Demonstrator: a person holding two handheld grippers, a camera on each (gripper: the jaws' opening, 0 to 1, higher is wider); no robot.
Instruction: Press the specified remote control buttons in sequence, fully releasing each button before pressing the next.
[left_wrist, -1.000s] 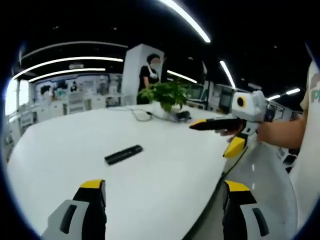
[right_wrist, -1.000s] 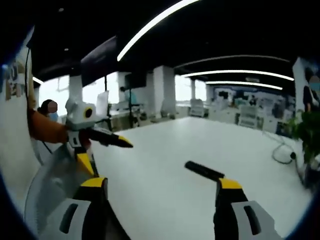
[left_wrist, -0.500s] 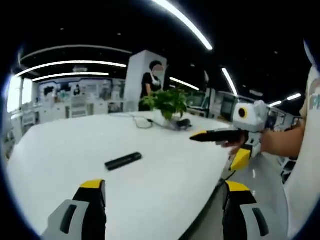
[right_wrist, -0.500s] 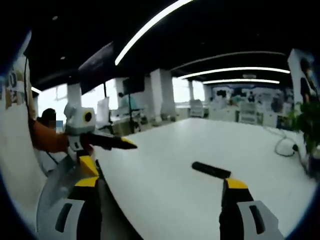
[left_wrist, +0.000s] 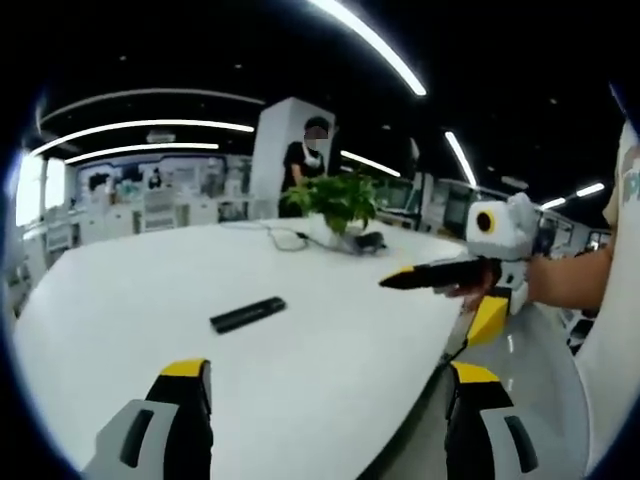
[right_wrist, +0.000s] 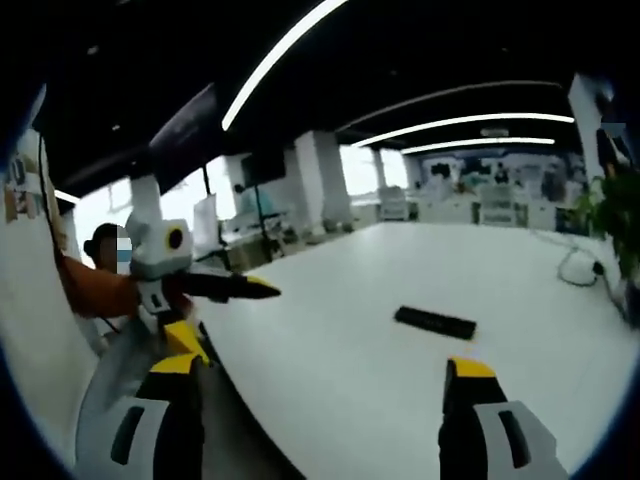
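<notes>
In the left gripper view, a slim black remote (left_wrist: 248, 313) lies flat mid-counter (left_wrist: 330, 330), long axis slanting toward the far edge; the left hand-held gripper (left_wrist: 325, 400) is released. In the right gripper view, the remote (right_wrist: 435, 322) lies crosswise; the right hand-held gripper (right_wrist: 322, 400) is released.

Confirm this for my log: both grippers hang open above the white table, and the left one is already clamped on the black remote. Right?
Not quite. The remote control lies untouched on the white table, ahead of the open left gripper, as the left gripper view shows. The right gripper is open too, with the remote ahead of it.
</notes>
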